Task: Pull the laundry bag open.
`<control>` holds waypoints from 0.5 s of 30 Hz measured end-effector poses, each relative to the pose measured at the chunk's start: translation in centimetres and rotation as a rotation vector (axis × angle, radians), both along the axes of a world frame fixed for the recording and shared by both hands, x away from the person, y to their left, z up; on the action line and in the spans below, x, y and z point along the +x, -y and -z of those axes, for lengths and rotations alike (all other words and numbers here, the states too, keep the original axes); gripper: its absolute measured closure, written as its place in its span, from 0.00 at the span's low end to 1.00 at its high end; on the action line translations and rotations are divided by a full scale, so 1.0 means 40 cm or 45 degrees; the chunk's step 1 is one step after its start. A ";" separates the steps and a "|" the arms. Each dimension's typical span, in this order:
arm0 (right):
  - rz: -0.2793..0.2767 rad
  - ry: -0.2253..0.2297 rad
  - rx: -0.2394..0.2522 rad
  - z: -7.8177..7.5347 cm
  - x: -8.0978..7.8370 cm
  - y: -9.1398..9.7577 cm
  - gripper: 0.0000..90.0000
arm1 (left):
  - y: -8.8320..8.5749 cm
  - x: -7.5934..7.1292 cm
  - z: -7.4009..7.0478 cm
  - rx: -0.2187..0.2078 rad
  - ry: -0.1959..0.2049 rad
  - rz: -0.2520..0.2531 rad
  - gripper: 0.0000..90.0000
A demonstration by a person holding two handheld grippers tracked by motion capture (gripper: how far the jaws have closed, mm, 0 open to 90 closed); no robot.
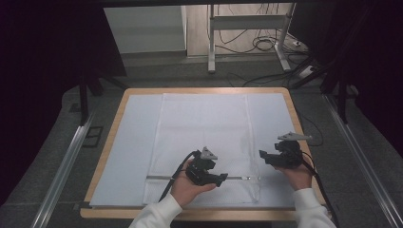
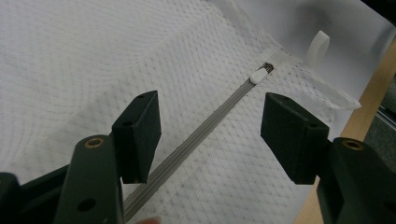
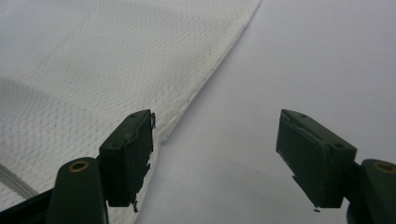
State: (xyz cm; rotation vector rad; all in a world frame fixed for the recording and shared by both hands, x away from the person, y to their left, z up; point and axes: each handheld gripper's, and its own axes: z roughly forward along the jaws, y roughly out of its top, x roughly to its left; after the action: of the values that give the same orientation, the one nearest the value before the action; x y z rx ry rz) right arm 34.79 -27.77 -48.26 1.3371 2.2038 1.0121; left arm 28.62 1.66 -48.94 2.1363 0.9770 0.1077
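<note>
A white mesh bag lies flat on a pale sheet that covers the wooden table. A grey zipper runs across the bag near its front edge, and its white pull sits at the far end beside a white loop. My left gripper hovers low over the zipper with its jaws open on either side of it, apart from it. My right gripper stands open at the bag's right edge, one jaw over mesh, the other over bare sheet.
Bare sheet borders the bag on both sides. Wooden table rim lies close beyond the zipper's end. Metal rails flank the table on the floor. A white frame and cables stand behind.
</note>
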 end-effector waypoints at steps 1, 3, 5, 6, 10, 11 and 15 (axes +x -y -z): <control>0.002 0.000 -0.002 0.000 0.000 0.000 0.30 | 0.004 0.001 0.000 0.000 -0.004 0.005 0.42; 0.002 0.000 -0.002 0.000 0.000 0.000 0.30 | 0.013 0.002 -0.001 -0.013 -0.011 0.012 0.43; 0.001 0.000 -0.003 0.001 0.000 0.000 0.30 | 0.024 0.003 -0.001 -0.021 -0.022 0.023 0.43; 0.001 0.000 -0.005 0.001 0.000 0.000 0.30 | 0.031 0.003 0.000 -0.025 -0.026 0.030 0.43; 0.003 0.000 -0.009 0.001 0.000 0.000 0.30 | 0.053 0.005 0.001 -0.025 -0.039 0.054 0.44; 0.004 0.000 -0.010 0.001 0.000 0.000 0.30 | 0.057 0.006 0.002 -0.027 -0.040 0.057 0.44; 0.007 0.000 -0.016 0.002 0.000 0.000 0.30 | 0.070 0.009 0.004 -0.029 -0.045 0.064 0.44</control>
State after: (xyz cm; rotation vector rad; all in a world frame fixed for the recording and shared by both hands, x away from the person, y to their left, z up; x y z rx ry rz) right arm 34.80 -27.76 -48.33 1.3370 2.2021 0.9947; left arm 28.99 -1.13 -49.09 2.1465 0.9400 0.0344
